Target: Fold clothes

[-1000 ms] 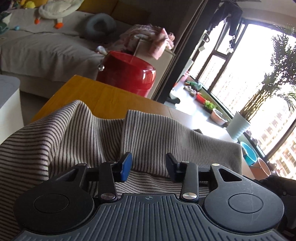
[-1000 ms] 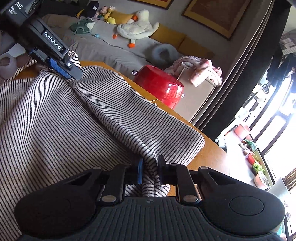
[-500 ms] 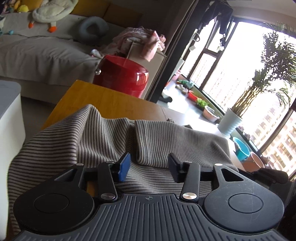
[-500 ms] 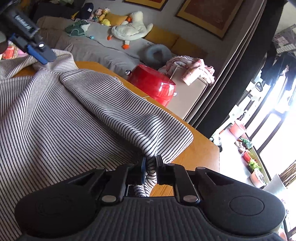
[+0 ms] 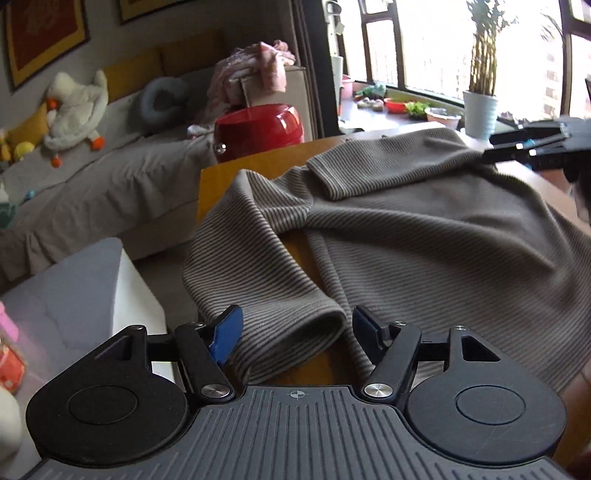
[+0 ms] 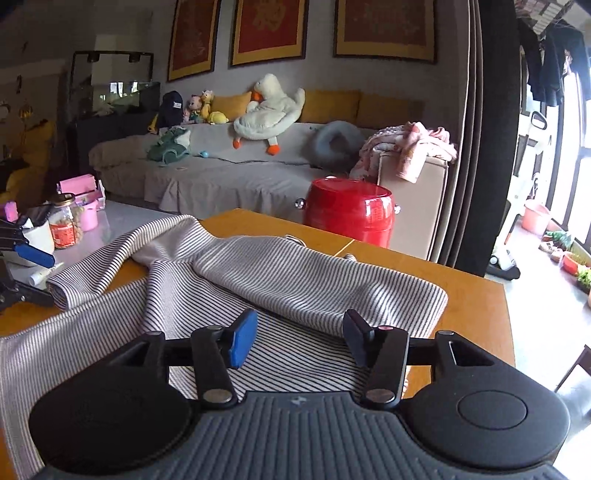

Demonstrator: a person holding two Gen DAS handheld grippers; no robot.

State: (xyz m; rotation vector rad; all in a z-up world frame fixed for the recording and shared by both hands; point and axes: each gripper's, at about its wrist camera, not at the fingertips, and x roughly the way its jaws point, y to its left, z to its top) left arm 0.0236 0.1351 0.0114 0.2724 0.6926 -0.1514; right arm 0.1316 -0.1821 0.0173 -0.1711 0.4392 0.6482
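Both of my grippers, left [image 5: 293, 332] and right [image 6: 299, 338], are letting go, fingers spreading empty, leaving the striped garment [image 6: 303, 280] lying rumpled on the surface [image 6: 476, 299], its sleeve [image 5: 258, 295] overhanging and risking dragging the fold apart.

We're in a home living room. Covered sofa [image 6: 229, 177] with a plush duck [image 6: 271, 114], framed pictures [image 6: 269, 29] on the wall. Potted plant [image 5: 480, 74] by the big window, laundry hanging [image 6: 554, 62].
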